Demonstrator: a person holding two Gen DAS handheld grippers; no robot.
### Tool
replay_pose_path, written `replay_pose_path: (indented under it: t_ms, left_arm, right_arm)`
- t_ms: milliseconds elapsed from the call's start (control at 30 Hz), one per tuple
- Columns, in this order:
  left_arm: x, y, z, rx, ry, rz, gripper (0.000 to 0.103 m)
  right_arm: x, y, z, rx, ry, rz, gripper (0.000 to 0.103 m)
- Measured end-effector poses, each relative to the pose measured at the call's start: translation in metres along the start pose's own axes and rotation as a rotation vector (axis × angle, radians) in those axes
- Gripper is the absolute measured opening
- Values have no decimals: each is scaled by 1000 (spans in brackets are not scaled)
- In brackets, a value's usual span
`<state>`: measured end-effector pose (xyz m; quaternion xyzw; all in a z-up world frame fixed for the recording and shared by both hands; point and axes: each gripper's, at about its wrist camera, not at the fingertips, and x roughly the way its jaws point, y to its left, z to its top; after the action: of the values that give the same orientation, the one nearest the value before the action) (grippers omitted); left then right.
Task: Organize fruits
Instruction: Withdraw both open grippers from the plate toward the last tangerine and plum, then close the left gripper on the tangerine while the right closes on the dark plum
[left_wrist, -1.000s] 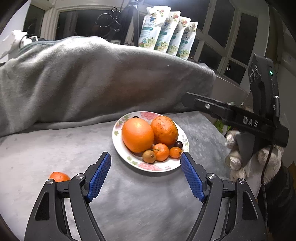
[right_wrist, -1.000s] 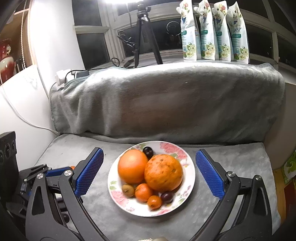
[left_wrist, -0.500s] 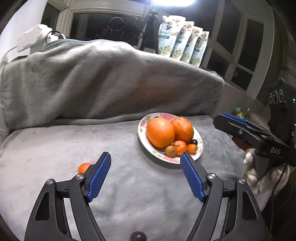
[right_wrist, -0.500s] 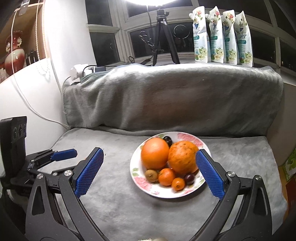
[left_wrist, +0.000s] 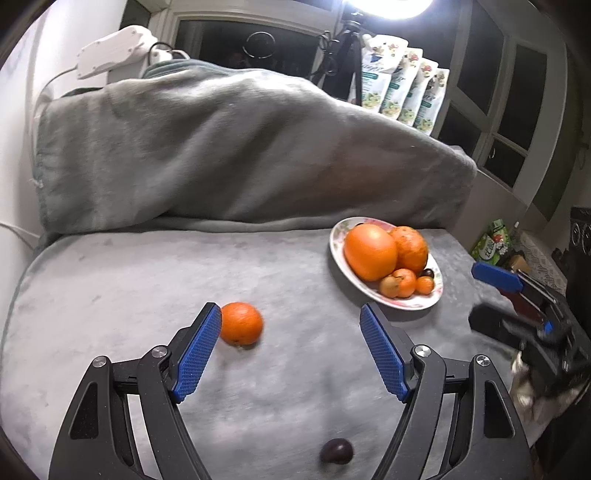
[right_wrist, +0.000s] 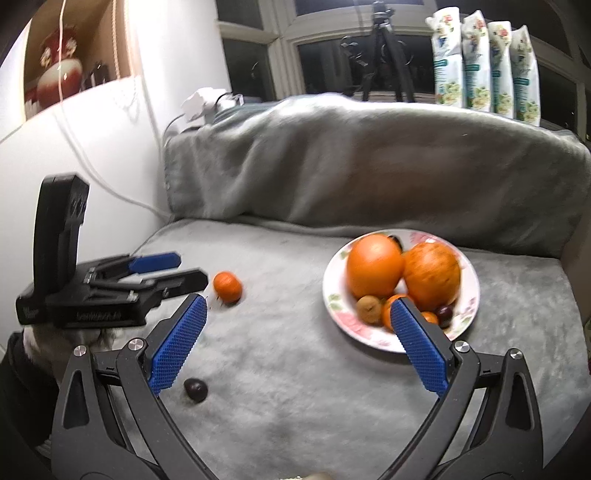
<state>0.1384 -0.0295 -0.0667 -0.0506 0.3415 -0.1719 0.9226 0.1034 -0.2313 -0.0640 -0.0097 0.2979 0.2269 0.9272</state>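
Loose tangerine (left_wrist: 241, 323) and dark plum (left_wrist: 336, 451) on blanket, fruit-heaped plate (left_wrist: 417, 305)

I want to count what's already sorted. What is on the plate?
The plate holds two big oranges, two small ones, a brownish fruit and dark fruits. Anything behind or under the big oranges is hidden.

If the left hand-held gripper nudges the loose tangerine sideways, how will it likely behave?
The loose tangerine looks round and lies free on the gray blanket, so it will probably roll. The plush fabric should slow it. The left hand-held gripper is open, with one pad beside the fruit, so closing off-center may push it away.
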Motion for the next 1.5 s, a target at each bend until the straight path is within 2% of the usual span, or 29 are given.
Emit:
replay_pose_path:
  t_ms: [300, 700, 967, 1033, 1133, 1233, 1500]
  left_arm:
    - [1, 19, -9, -10, 17, 29, 77]
    - [8, 37, -19, -8, 52, 59, 77]
    - [15, 44, -25, -8, 82, 54, 77]
    - [17, 46, -28, -9, 92, 51, 76]
    - [20, 48, -30, -13, 109, 42, 68]
    - [21, 50, -30, -19, 114, 34, 67]
    - [34, 52, -22, -52, 137, -22, 59]
  right_arm:
    - [12, 25, -18, -38, 45, 42, 101]
    - [24, 41, -34, -52, 93, 74, 101]
    - [29, 53, -42, -75, 130, 101, 101]
    - [31, 56, -44, -87, 140, 102, 98]
    - [36, 59, -49, -91, 161, 120, 94]
    - [41, 65, -54, -107, 185, 135, 87]
    - [55, 78, -67, -157, 254, 167, 58]
